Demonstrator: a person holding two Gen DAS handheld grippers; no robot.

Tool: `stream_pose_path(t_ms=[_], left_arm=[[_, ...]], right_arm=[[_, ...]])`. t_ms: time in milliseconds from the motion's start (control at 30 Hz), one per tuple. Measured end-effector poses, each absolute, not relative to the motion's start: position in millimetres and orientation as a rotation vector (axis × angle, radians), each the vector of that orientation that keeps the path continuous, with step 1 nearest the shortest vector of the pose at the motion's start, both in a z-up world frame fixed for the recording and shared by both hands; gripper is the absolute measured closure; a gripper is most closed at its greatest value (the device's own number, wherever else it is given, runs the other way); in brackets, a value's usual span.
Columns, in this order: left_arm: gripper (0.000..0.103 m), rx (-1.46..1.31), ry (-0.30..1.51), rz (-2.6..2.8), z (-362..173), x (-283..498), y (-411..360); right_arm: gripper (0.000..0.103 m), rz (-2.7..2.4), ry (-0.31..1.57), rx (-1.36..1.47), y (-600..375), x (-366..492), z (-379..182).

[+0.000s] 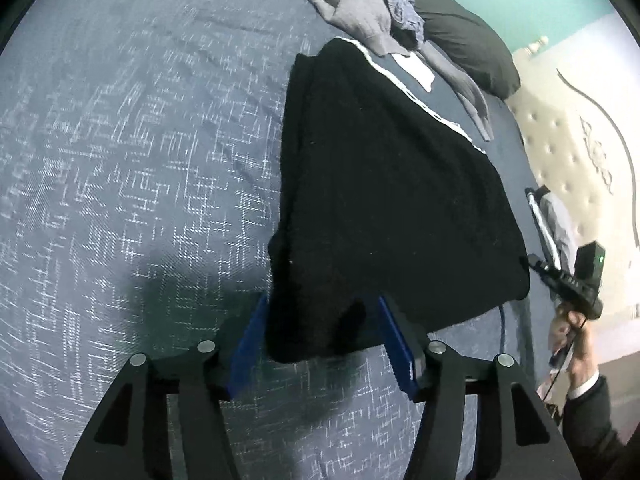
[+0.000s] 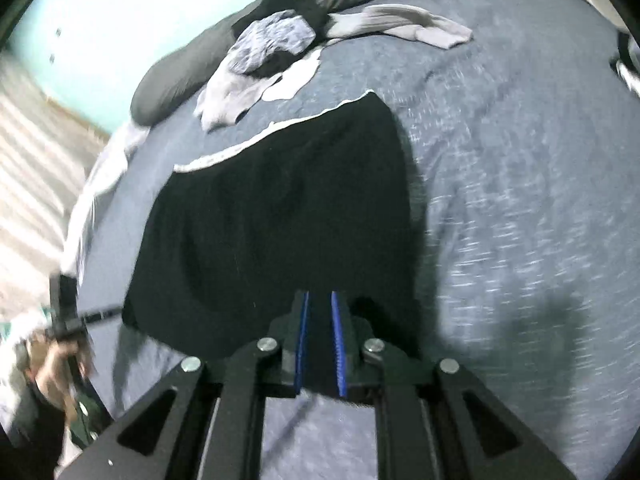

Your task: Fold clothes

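Observation:
A black garment (image 1: 380, 200) with white trim along its far edge lies spread on the blue-grey bedspread (image 1: 140, 160). My left gripper (image 1: 322, 304) is open, its blue pads wide apart on either side of the garment's near-left corner. My right gripper (image 2: 320, 296) has its pads nearly together, with the near edge of the black garment (image 2: 280, 220) between them. In the left wrist view a hand holds the right gripper (image 1: 560, 276) at the garment's right corner. The right wrist view is motion-blurred and shows the left gripper (image 2: 80, 320) at the cloth's left corner.
A heap of grey and patterned clothes (image 1: 360, 8) (image 2: 272, 44) lies beyond the garment, next to a dark pillow (image 1: 468, 40). A white scrap (image 1: 416, 68) sits just past the trim. The cream tufted headboard (image 1: 560, 140) borders the bed's right side. Bare bedspread (image 2: 520, 200) stretches right.

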State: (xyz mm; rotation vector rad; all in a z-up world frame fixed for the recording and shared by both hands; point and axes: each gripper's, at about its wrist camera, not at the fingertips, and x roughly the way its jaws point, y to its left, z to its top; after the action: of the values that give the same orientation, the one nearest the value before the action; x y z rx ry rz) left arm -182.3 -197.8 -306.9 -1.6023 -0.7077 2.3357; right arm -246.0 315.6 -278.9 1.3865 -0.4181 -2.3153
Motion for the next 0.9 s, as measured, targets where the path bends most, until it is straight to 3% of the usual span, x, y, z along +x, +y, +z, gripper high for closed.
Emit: stream_pose_path(t_ms=[433,900], left_arm=[[0.041,-1.596,-0.777,2.342,-329.5,-195.7,-191.5],[0.042,-1.577,-0.841,2.310,-338.6,-210.7,-177.5]], right_arm=[[0.092,-2.419,-0.681,1.249,319.9,-224.4,-310.4],[0.092,-2.437,-0.759,1.192,333.5,-220.3,-320.2]])
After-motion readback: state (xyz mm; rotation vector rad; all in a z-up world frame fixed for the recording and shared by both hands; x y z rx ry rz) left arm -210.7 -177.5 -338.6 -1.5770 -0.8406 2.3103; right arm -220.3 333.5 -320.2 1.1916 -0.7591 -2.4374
